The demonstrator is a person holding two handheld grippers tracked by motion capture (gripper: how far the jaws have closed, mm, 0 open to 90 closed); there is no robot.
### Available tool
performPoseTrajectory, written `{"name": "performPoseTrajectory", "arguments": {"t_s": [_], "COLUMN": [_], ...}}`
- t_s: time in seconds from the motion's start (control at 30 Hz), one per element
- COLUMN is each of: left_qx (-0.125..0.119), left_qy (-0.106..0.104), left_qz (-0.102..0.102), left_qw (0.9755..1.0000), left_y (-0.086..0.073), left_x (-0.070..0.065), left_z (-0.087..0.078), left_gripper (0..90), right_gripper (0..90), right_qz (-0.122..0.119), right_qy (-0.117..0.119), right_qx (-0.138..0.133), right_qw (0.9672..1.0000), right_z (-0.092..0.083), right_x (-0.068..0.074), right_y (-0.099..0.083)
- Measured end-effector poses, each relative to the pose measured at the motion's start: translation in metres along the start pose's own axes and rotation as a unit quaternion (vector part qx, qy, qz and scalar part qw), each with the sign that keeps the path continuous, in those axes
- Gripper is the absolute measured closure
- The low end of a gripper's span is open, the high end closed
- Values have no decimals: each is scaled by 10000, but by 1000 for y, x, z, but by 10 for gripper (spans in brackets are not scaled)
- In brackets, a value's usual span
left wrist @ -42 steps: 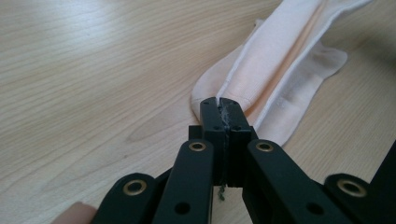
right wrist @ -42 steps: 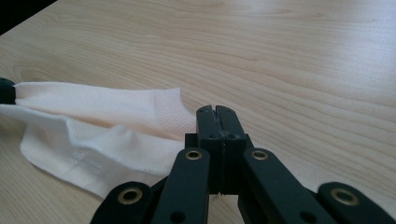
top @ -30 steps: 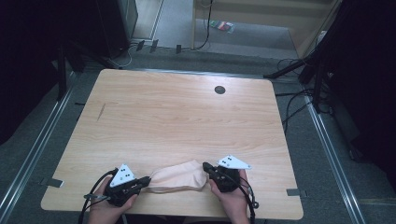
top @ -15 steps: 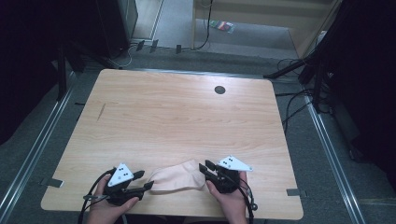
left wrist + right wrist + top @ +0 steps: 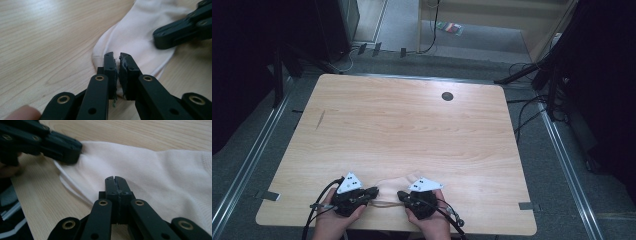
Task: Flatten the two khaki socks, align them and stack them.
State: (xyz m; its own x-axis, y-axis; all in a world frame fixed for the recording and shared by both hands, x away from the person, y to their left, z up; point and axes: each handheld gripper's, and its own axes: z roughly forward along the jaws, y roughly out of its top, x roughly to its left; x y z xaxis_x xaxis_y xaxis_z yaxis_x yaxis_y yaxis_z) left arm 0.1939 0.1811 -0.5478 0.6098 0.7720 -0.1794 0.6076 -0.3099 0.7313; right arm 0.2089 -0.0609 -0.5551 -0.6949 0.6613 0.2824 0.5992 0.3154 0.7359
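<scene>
A person stands at the lower edge of a pale wooden table [image 5: 412, 135], holding a black two-jaw gripper in each hand. In the high view, both hands sit close together at the bottom centre of the frame. Between them lies a small, pale pink cloth [image 5: 388, 189], soft and slightly bunched, near the table's front edge.

The left gripper [image 5: 117, 58] fills the bottom centre of its own view. Its jaws have just been closing and now stand nearly pressed together, pinching a fold at the cloth's edge; a sliver of fabric shows between the pads. In the upper right of that view, the other gripper's black jaws rest on the same cloth [image 5: 140, 32].

The right gripper [image 5: 115, 179] rises from the bottom centre of its view, jaws also just closed and pressed fully together, lying over the cloth [image 5: 155, 175] and seemingly nipping a thin layer of it, though the exact hold is hard to see. The left gripper's jaws appear in the upper left there.

The two grips sit near opposite ends of one edge, which likely lets the person lift or stretch the cloth evenly, perhaps to spread or fold it.

A dark round grommet [image 5: 447, 96] marks the table's upper right.
</scene>
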Motion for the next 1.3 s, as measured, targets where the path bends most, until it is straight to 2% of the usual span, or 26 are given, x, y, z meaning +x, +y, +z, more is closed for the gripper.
{"name": "performPoseTrajectory", "arguments": {"t_s": [0.07, 0.13, 0.23, 0.3, 0.33, 0.37, 0.47, 0.5, 0.53, 0.57, 0.6, 0.63, 0.73, 0.8, 0.83, 0.87, 0.97, 1.07, 1.17, 1.2, 1.3], "left_qx": [6, -6, -51, -122, -174, -279, -306, -306, -265, -265, -200, -200, -40, 6, -53, -32, -54, -97, -113, -111, -83], "left_qy": [116, 253, 333, 197, -33, -274, -322, -322, -364, -364, -387, -387, -389, -334, -333, -330, -266, -256, -335, -367, -302], "left_qz": [63, 162, 211, 93, 14, -200, -352, -352, -437, -437, -466, -466, -446, -417, -451, -411, -348, -398, -455, -417, -323], "left_qw": [9999, 9995, 9992, 9997, 9998, 9990, 9984, 9984, 9980, 9980, 9980, 9980, 9982, 9986, 9984, 9986, 9990, 9988, 9983, 9984, 9990], "left_y": [2, 5, 13, 16, 18, 21, 24, 24, 28, 28, 31, 31, 31, 29, 29, 29, 28, 28, 28, 27, 24], "left_x": [-1, -2, 0, 5, 7, 13, 20, 20, 24, 24, 26, 26, 27, 27, 27, 28, 27, 28, 29, 29, 29], "left_z": [2, 7, 15, 18, 19, 16, 13, 13, 15, 15, 17, 17, 24, 27, 28, 28, 29, 29, 28, 27, 17], "left_gripper": [845, 858, 856, 831, 782, 755, 826, 844, 865, 880, 890, 899, 900, 900, 900, 900, 900, 900, 883, 857, 836], "right_gripper": [900, 900, 900, 900, 900, 900, 900, 900, 900, 900, 900, 900, 900, 900, 900, 900, 900, 900, 900, 900, 900], "right_qz": [95, 44, 114, 199, 268, 331, 335, 335, 212, 212, 146, 146, 184, 132, 98, -1, -37, -293, -358, -429, -401], "right_qy": [-91, -324, -399, -413, -409, -423, -189, -189, -52, -52, 12, 12, 140, 250, 323, 354, 330, 298, 285, 238, 169], "right_qx": [-10, -82, -93, -102, -109, -128, -350, -350, -384, -384, -331, -331, -235, -137, -24, 25, 82, 115, 105, 99, 96], "right_qw": [9999, 9994, 9991, 9989, 9987, 9985, 9986, 9986, 9990, 9990, 9993, 9993, 9995, 9995, 9994, 9994, 9994, 9991, 9989, 9987, 9990], "right_z": [-1, 0, 0, 0, 0, -2, -5, -5, 1, 1, 12, 12, 27, 34, 37, 39, 38, 34, 34, 34, 34], "right_x": [0, 0, -2, -4, -5, -4, 3, 3, 11, 11, 17, 17, 22, 24, 25, 26, 26, 29, 30, 30, 32], "right_y": [0, 0, 1, 2, 3, 6, 15, 15, 22, 22, 25, 25, 25, 23, 22, 19, 19, 16, 15, 15, 15]}}
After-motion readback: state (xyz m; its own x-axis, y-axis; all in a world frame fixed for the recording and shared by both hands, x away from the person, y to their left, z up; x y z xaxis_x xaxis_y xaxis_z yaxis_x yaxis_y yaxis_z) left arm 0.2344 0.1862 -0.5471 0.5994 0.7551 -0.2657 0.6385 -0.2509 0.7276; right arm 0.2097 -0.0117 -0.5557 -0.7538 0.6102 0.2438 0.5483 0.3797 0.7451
